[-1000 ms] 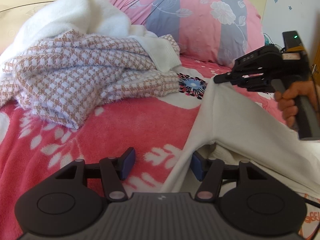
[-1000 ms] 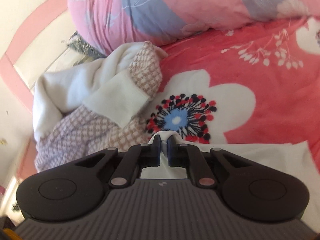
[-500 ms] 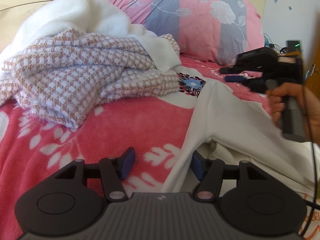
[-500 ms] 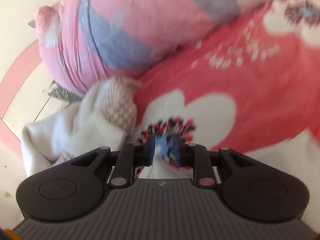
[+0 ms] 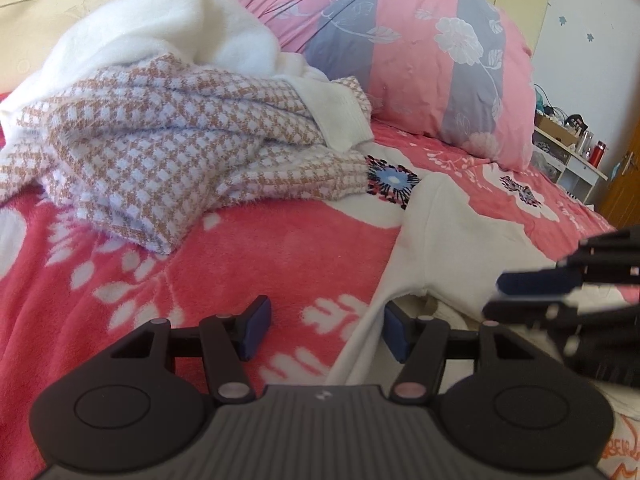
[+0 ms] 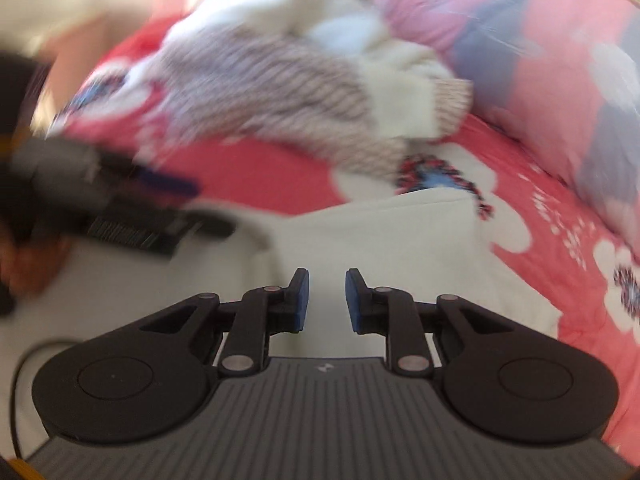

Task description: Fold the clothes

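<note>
- Resting my left gripper (image 5: 322,326) on the pink floral blanket (image 5: 280,248), jaws apart, nothing pinched.
- My right gripper (image 6: 327,300), jaws parted and empty, hangs over the cream cotton garment (image 6: 380,236).

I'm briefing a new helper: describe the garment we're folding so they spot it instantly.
On the red floral blanket, in front of the pink-and-grey pillow, lie two garments. Ours is the plain cream garment, smooth and flat beside the left gripper, unlike the heaped checked knit.
</note>
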`<state>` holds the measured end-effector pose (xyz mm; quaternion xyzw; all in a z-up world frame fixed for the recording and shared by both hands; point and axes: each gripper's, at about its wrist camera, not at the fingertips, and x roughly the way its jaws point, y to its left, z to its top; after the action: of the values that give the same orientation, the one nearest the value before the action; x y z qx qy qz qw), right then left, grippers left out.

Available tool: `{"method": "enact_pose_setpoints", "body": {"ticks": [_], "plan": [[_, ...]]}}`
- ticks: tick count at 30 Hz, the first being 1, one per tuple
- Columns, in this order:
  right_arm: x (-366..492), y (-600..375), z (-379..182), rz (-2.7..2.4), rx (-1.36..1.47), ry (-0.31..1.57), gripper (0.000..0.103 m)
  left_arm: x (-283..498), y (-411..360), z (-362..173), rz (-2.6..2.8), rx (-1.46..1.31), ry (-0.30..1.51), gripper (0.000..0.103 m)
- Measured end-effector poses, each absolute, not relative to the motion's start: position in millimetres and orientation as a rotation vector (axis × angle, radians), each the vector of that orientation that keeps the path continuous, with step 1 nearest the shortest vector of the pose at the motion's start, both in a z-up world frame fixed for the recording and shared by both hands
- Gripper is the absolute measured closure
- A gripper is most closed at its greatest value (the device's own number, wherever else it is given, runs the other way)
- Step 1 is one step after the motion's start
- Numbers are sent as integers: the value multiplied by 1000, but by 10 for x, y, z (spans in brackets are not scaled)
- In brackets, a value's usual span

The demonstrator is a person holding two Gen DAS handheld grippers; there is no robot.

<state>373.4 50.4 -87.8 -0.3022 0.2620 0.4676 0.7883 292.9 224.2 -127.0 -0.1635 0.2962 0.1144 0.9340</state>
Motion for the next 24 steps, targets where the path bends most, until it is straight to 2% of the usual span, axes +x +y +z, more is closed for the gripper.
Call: {"method": "enact_pose_setpoints", "body": {"ticks": [11,15,24], "plan": [[3416,614,-1030,948,-889,456,85,2942,2273,-1279,232,-342,605,42],[3346,618,-1046,933,-900,418,97,2937,2271,-1276,236,-344,602,42],[3120,624,-1032,965,-877,377,100,2928,2274,-1281,248,-341,602,42]]}}
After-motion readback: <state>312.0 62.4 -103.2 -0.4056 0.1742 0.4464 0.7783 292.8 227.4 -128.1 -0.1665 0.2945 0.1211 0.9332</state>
